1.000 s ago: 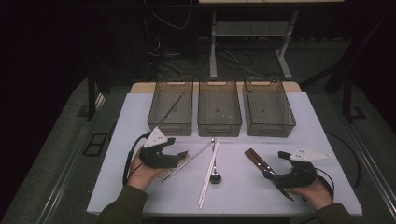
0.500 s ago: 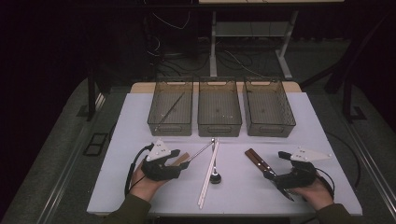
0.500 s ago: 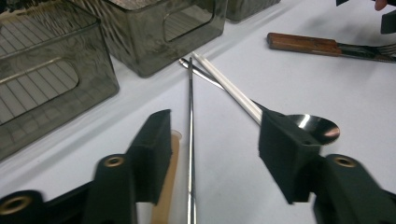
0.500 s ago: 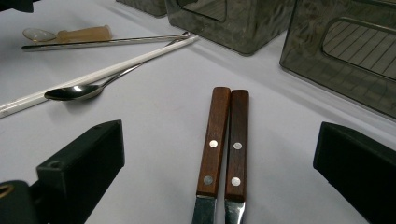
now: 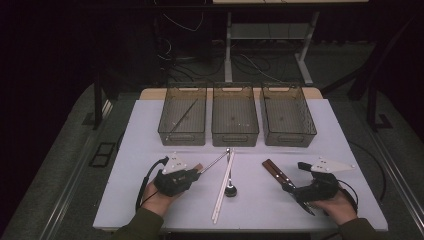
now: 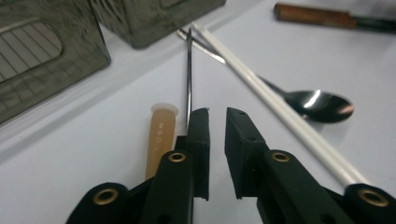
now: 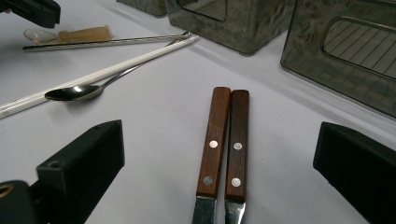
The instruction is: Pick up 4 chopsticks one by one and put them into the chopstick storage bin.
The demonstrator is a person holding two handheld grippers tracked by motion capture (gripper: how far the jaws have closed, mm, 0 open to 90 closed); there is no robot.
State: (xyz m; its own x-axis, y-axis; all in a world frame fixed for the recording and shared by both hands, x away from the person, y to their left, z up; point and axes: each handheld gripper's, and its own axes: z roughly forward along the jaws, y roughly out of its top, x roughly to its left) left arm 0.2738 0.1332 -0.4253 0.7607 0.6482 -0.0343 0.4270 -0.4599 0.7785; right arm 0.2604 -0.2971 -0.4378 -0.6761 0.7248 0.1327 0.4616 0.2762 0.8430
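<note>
Three smoked bins [image 5: 235, 117] are lining the far edge of the white table [image 5: 320, 135], likely waiting as sorting slots, and the left one is already carrying a thin metal piece. Nearer the person, the right tongs [image 5: 295, 189] are resting on the table with their jaws spread wide, apparently lining up on the two wooden-handled knives [image 7: 224, 140] lying side by side just ahead of them. The left tongs [image 6: 217, 126] are going for the slim metal rod [image 6: 188, 70] with its amber handle [image 6: 161, 135], which is lying on the table just left of the white chopsticks [image 5: 223, 187] and the spoon [image 6: 320, 105]. Their jaws have just been closing and are standing a sliver apart, and that sliver is looking empty: the rod is running in under the left jaw rather than between the two, so I'm judging this pinch is missing.
</note>
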